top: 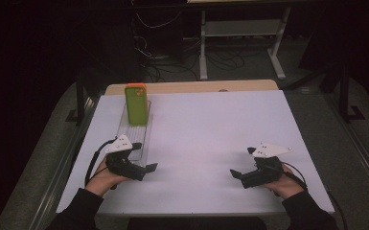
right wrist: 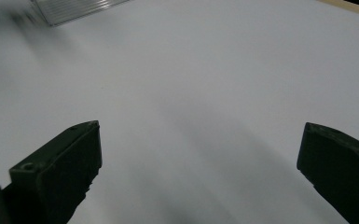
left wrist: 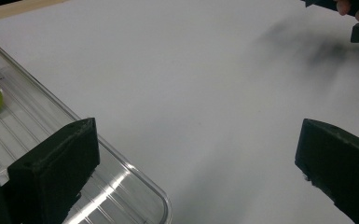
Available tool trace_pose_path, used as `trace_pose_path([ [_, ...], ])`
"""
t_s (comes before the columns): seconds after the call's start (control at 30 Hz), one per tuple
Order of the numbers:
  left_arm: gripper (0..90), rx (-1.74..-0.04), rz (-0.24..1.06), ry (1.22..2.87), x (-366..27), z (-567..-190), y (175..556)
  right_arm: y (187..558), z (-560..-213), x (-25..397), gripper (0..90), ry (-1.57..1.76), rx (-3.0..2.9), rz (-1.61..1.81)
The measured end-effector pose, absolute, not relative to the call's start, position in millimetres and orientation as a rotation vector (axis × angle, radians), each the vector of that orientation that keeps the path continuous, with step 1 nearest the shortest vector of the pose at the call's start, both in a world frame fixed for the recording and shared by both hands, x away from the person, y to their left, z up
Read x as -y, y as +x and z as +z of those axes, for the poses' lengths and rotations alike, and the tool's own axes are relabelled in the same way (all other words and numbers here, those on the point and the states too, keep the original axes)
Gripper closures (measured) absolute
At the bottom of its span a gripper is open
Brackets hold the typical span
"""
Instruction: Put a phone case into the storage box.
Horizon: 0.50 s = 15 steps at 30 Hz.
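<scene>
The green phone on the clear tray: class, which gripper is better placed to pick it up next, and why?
Probably the left gripper. It is open beside the near end of the clear tray that holds the green phone. The right gripper, also open, sits across the table with bare white surface before it.

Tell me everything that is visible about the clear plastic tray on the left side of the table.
The clear plastic tray is a long, narrow rectangle of transparent plastic with rounded corners, a raised rim and fine ribs along its floor. It lies flat on the white table surface, at the person's left, running from near to far. A green phone rests on its far part. The left claw, open, is at its near end; whether they touch cannot be told.
</scene>
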<state>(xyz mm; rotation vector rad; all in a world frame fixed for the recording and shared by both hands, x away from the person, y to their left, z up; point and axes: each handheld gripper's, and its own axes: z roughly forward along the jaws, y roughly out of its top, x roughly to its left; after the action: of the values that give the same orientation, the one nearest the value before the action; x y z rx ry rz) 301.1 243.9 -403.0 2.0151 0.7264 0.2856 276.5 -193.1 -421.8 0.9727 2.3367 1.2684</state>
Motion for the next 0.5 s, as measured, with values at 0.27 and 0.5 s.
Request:
trace_pose_path([
  [0.27,0.0,-0.731,0.311,1.976,-251.8,-401.6,298.3,275.0,-419.7,191.9,0.0,0.965,-2.331,1.278],
  [0.5,0.0,-0.699,0.316,1.940,-257.8,-396.6,292.3,274.6,-417.7,193.1,0.0,0.953,-2.319,1.291],
])
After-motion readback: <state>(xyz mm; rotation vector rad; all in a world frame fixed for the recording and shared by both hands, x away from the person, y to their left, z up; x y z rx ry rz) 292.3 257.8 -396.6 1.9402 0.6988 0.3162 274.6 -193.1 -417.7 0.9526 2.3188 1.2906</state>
